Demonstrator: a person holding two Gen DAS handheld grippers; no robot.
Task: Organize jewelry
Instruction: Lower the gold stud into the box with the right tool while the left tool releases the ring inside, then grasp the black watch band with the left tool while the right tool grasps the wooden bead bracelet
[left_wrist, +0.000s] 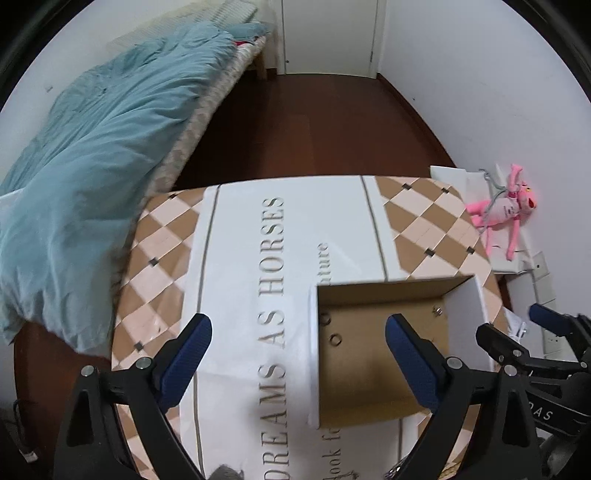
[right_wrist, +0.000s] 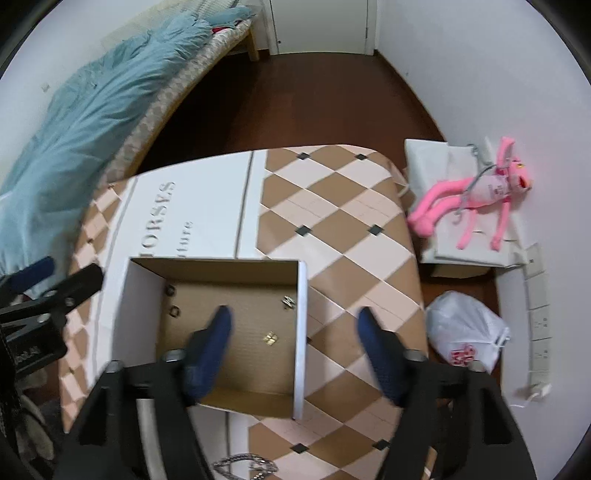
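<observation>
The open brown cardboard box with white outer walls (right_wrist: 301, 332) sat on the table with the tan and pink diamond cloth (right_wrist: 343, 236). Inside it lay small pieces of jewelry: two dark little rings (right_wrist: 173, 301) by the left wall, a tiny silver piece (right_wrist: 289, 302) by the right wall, and a small gold square piece (right_wrist: 271, 338) on the floor of the box.

The right gripper (right_wrist: 293, 317) hung over the box with its blue fingers wide apart and nothing between them. The left gripper (left_wrist: 297, 328) was also spread wide and empty, over the white printed strip (left_wrist: 258, 258) next to the box.

A shiny silver chain (right_wrist: 243, 465) lay on the table, outside the box, at the bottom edge of the right view. It was on the near side of the box, below the right gripper's fingers. It seemed to run sideways across the view. The right hand looked closer to it, so that hand would likely have to pull back and dip down to get it.
</observation>
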